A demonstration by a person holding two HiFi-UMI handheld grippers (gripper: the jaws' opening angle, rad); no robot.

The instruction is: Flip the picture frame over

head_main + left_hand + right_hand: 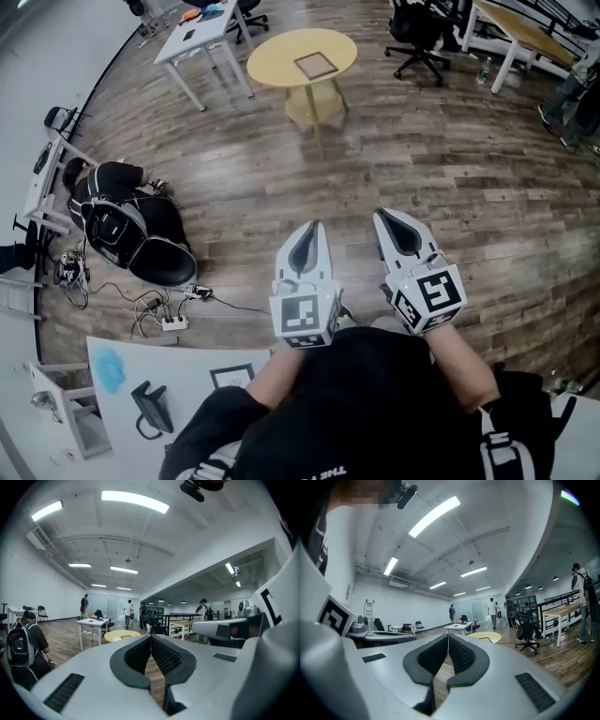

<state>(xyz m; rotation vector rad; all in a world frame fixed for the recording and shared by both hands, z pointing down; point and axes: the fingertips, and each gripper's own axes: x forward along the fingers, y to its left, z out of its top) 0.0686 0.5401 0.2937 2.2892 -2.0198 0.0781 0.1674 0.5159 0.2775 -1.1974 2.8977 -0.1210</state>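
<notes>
The picture frame (314, 65) lies flat on a round yellow table (272, 64) far ahead across the wooden floor. My left gripper (312, 228) and right gripper (386, 217) are held side by side, level, well short of that table. Both are shut with nothing between the pads. In the left gripper view the shut left gripper (151, 637) points toward the yellow table (117, 635) and the frame (125, 637). Past the shut right gripper (448, 637) in the right gripper view, the table (493, 636) and the frame (488, 639) sit slightly right.
A white table (202, 33) stands left of the round one, a black office chair (417, 42) and a wood-topped desk (525, 33) to its right. A person with a backpack (122, 220) sits on the floor at left, by cables and a power strip (173, 322). A white table (187, 375) is below me.
</notes>
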